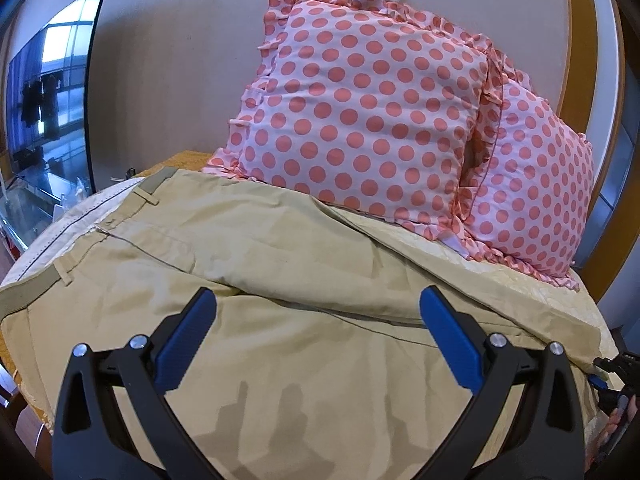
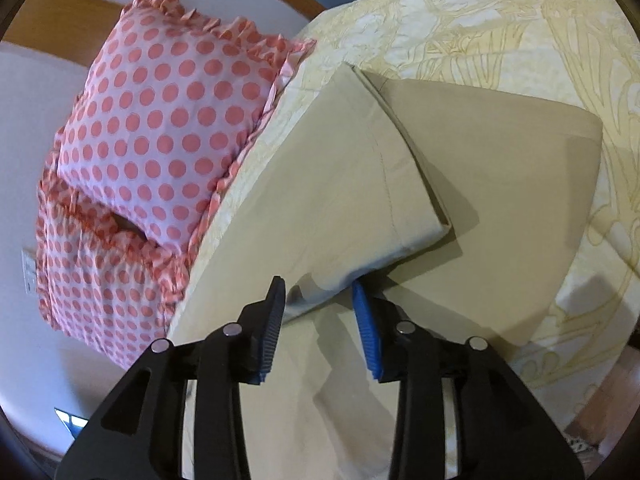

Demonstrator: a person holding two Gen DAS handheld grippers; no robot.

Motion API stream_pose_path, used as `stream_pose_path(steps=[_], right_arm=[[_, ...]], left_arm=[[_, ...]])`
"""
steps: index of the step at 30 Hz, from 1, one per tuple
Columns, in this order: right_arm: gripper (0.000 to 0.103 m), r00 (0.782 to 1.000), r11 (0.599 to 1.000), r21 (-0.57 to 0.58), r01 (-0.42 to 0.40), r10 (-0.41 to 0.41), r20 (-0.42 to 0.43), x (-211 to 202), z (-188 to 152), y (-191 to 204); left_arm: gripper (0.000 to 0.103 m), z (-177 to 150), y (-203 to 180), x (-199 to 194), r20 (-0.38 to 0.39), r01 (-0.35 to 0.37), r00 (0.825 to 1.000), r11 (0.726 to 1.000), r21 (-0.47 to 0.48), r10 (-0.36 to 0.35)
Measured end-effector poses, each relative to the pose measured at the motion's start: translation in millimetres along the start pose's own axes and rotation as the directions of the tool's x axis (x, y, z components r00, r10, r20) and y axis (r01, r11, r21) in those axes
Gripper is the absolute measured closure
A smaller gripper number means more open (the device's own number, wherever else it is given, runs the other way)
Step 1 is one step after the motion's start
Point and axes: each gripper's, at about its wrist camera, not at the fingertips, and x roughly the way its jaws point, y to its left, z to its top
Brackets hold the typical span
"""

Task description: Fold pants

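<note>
Pants (image 2: 352,184) laid out on the bed (image 2: 540,40), legs roughly stacked, lengthwise fold about done. Right gripper (image 2: 320,292) jaws pinching a hem; left gripper (image 1: 318,304) jaws spread wide, holding nothing. Crosswise folds still left, I'd say.

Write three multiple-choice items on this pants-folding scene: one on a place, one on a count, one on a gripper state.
1. Where do the khaki pants lie?
A. On the bed, in front of the pillows
B. On a chair
C. On the floor

2. How many polka-dot pillows show?
A. One
B. Two
C. Four

3. How is the left gripper?
A. Shut on the waistband
B. Shut on a pillow
C. Open above the pants

Answers:
1 A: the pants spread over the yellow patterned bedspread, pillows behind them.
2 B: one pillow leans against a second in both views.
3 C: its blue fingers stand wide apart with nothing between them.
</note>
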Motion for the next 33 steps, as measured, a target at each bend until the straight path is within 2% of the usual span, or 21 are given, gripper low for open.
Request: stream_pose_path(steps=[2,3,4,5,8,12,15,19,22,24,25,26,27,28,29,31,33], right_arm=[[0.069,1.000,0.999,-0.032,-0.005,0.006,0.030,4.7,3.0,2.5],[0.078,0.999,0.999,-0.046,-0.014,0.016,0.035,6.1,4.7,3.1],[0.086,0.997,0.996,-0.061,-0.060,0.063,0.050,4.7,8.0,2.3],[0.099,0.994,0.995,-0.060,-0.083,0.087,0.060,1.8,10.4,0.7],[0.101,0.975,0.981,-0.075,-0.176,0.185,0.120,-19.7,22.4,-4.1],[0.102,0.938,0.966,-0.145,-0.212,0.243,0.248,-62.1,36.8,1.1],[0.102,0.930,0.962,-0.178,-0.208,0.251,0.270,-71.7,42.0,6.0],[0.102,0.930,0.961,-0.177,-0.214,0.256,0.263,-68.7,44.7,6.7],[0.102,0.932,0.960,-0.179,-0.215,0.256,0.255,-64.8,47.4,3.5],[0.102,0.933,0.960,-0.176,-0.218,0.258,0.250,-62.6,48.0,1.9],[0.102,0.934,0.960,-0.177,-0.217,0.257,0.250,-61.5,48.6,1.7],[0.102,0.934,0.960,-0.179,-0.216,0.257,0.250,-61.7,48.4,1.7],[0.102,0.934,0.959,-0.180,-0.220,0.260,0.245,-60.4,49.6,1.3],[0.102,0.935,0.958,-0.184,-0.220,0.261,0.242,-59.7,50.9,1.9],[0.102,0.934,0.957,-0.189,-0.219,0.261,0.242,-60.6,51.2,1.6],[0.102,0.929,0.955,-0.203,-0.218,0.267,0.255,-65.9,53.6,3.5],[0.102,0.921,0.951,-0.218,-0.221,0.277,0.273,-74.8,55.0,4.1]], left_arm=[[0.002,3.1,2.9,3.7,-0.013,0.009,1.000,1.000,-0.009,-0.009],[0.002,5.6,4.7,6.1,-0.019,0.017,1.000,1.000,-0.013,-0.017],[0.002,9.9,8.7,9.2,-0.025,0.031,0.999,0.999,-0.022,-0.032],[0.002,12.4,10.7,11.8,-0.029,0.040,0.999,0.999,-0.029,-0.040],[0.002,25.4,22.3,26.4,-0.053,0.067,0.996,0.996,-0.065,-0.071],[0.002,44.2,36.3,62.5,-0.133,0.096,0.985,0.987,-0.132,-0.113],[0.003,56.4,40.9,97.5,-0.198,0.102,0.970,0.977,-0.186,-0.139],[0.015,69.9,45.9,148.1,-0.279,0.050,0.953,0.973,-0.227,-0.114],[0.028,73.9,53.5,184.4,-0.349,0.029,0.927,0.955,-0.295,-0.137],[0.043,77.1,58.7,201.8,-0.374,0.004,0.918,0.944,-0.330,-0.134],[0.054,79.2,63.4,211.1,-0.382,-0.020,0.916,0.939,-0.344,-0.121],[0.088,79.9,67.4,214.8,-0.385,-0.027,0.915,0.934,-0.357,-0.121],[0.099,79.8,72.2,216.2,-0.383,-0.019,0.913,0.924,-0.383,-0.140],[0.099,79.1,76.9,212.3,-0.370,-0.003,0.914,0.910,-0.415,-0.165],[0.099,79.1,79.6,200.1,-0.337,0.022,0.924,0.903,-0.429,-0.182],[0.100,81.9,77.1,164.8,-0.285,0.056,0.943,0.925,-0.375,-0.172],[0.100,80.8,75.9,112.7,-0.210,0.096,0.962,0.938,-0.332,-0.173]])
